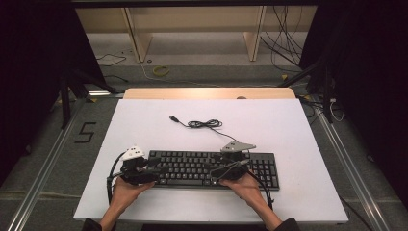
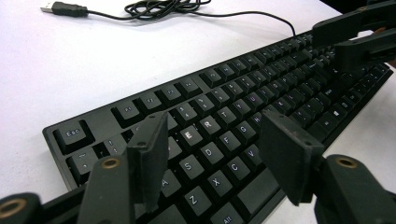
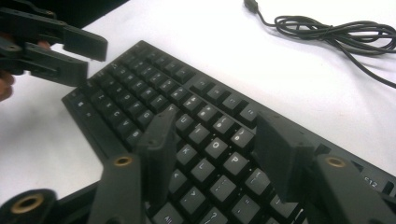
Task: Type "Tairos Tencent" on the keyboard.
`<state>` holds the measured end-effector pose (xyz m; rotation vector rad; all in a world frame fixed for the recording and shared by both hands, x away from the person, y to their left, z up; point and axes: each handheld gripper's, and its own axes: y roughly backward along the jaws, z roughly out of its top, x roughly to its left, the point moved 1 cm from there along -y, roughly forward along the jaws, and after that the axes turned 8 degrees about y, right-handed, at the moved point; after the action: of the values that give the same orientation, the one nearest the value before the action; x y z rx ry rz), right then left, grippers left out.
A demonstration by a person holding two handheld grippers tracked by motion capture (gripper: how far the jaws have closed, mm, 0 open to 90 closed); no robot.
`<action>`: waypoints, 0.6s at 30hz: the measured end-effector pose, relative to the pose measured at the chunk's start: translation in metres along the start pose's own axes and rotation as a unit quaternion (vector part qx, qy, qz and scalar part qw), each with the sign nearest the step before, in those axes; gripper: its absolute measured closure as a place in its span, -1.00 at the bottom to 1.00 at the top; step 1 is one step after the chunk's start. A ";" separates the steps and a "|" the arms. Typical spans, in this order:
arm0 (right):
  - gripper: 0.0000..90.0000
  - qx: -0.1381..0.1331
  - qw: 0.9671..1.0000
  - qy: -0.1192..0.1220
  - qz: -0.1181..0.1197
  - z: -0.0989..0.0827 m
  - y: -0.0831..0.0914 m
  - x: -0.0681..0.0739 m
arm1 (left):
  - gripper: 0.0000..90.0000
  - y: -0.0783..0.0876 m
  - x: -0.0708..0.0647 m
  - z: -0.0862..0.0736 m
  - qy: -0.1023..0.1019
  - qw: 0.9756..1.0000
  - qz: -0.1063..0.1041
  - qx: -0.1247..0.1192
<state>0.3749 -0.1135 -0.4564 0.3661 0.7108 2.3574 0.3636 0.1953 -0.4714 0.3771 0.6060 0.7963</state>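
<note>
With the left gripper (image 1: 155,169) and right gripper (image 1: 216,172) hovering over the black keyboard (image 1: 192,166) lying on the white tabletop (image 1: 144,120), fingers parted and holding nothing, a careless dip could jab several keys.

Desk (image 1: 144,125) open far-left and far-right of keyboard (image 1: 192,166). Coiled cable (image 1: 204,124) lies across far centre, well apart from the keys; near strip bare.
</note>
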 end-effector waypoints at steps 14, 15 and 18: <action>-0.13 -0.016 1.000 0.003 0.004 -0.002 0.011 0.003 | 0.10 -0.005 0.001 0.001 -0.001 1.000 -0.001 0.009; -0.13 -0.016 1.000 0.004 0.004 -0.002 0.012 0.003 | 0.11 -0.005 0.002 0.001 -0.001 1.000 -0.001 0.008; -0.14 -0.016 1.000 0.005 0.006 -0.003 0.012 0.004 | 0.16 -0.006 0.003 0.001 0.000 1.000 0.000 0.011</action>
<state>0.3647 -0.1200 -0.4522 0.3448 0.6760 2.3801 0.3691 0.1933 -0.4744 0.3975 0.6149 0.7905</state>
